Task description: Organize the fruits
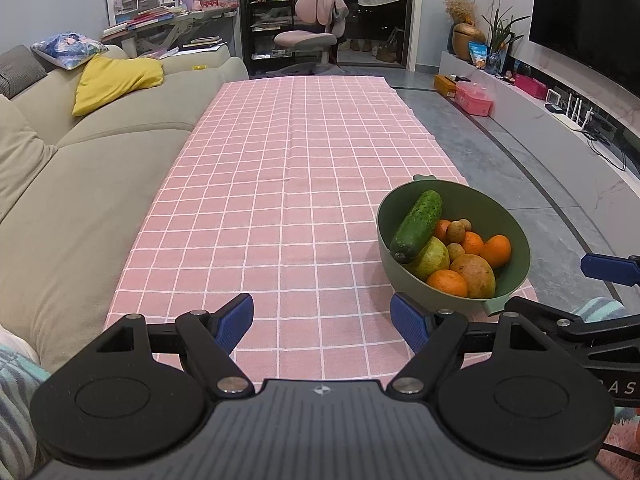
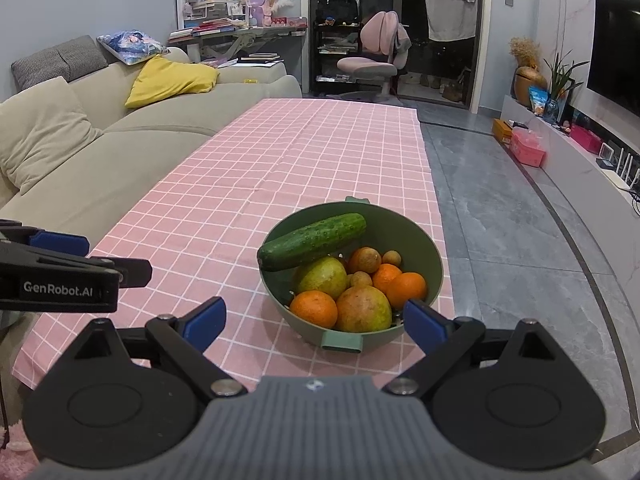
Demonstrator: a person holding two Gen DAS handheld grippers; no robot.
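A green bowl (image 1: 516, 236) (image 2: 404, 228) stands near the front right of the pink checked table (image 1: 280, 184) (image 2: 224, 200). Across its top lies a cucumber (image 1: 418, 225) (image 2: 312, 240). Under it sit oranges (image 1: 496, 250) (image 2: 314, 308), two yellow-green mango-like fruits (image 1: 474, 274) (image 2: 362, 308) and small brown round fruits (image 1: 456, 232) (image 2: 364, 260). My left gripper (image 1: 322, 322) is open and empty, left of the bowl. My right gripper (image 2: 314, 320) is open, its fingers straddling the bowl's near rim, touching nothing.
A beige sofa (image 1: 100, 160) (image 2: 100, 132) with a yellow cushion (image 1: 116, 80) runs along the table's left side. Grey floor (image 2: 520, 220) and a low TV shelf (image 1: 560, 112) lie to the right. A pink chair (image 2: 376, 60) stands beyond the far end.
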